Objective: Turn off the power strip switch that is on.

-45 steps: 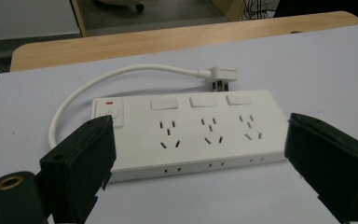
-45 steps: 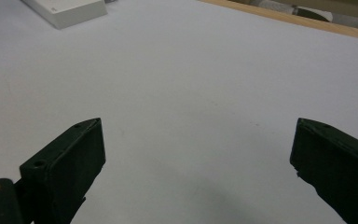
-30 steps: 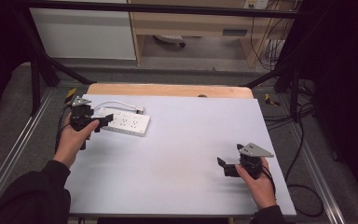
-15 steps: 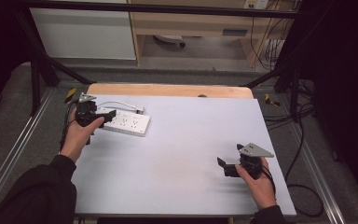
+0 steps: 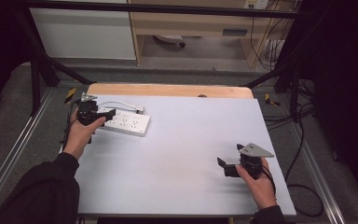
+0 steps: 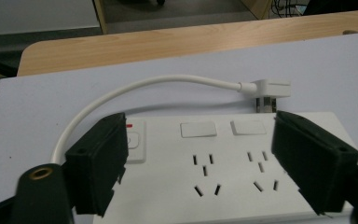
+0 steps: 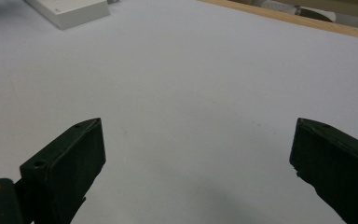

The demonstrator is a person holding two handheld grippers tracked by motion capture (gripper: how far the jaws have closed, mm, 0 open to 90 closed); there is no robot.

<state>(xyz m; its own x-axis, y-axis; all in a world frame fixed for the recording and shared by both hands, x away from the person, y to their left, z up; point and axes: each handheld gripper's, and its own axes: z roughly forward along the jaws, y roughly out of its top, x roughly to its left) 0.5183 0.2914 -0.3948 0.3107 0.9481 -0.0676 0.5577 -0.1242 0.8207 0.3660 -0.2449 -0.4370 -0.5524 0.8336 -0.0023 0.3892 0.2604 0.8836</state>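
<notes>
A white power strip lies flat at the table's far left. Its short white cable loops back to a flat white plug resting beside it. My left gripper is open at the strip's left end. In the left gripper view the jaws of the left gripper straddle the power strip over its sockets and switches, with the plug beyond. My right gripper rests open near the front right. In the right gripper view the right gripper holds nothing.
The pale table top has a wooden strip along its far edge. A corner of the power strip shows far off in the right gripper view. Metal frame rails and floor cables surround the table.
My left gripper has moved slightly forward and right, onto the left end of the power strip. The right gripper has stayed in place.
</notes>
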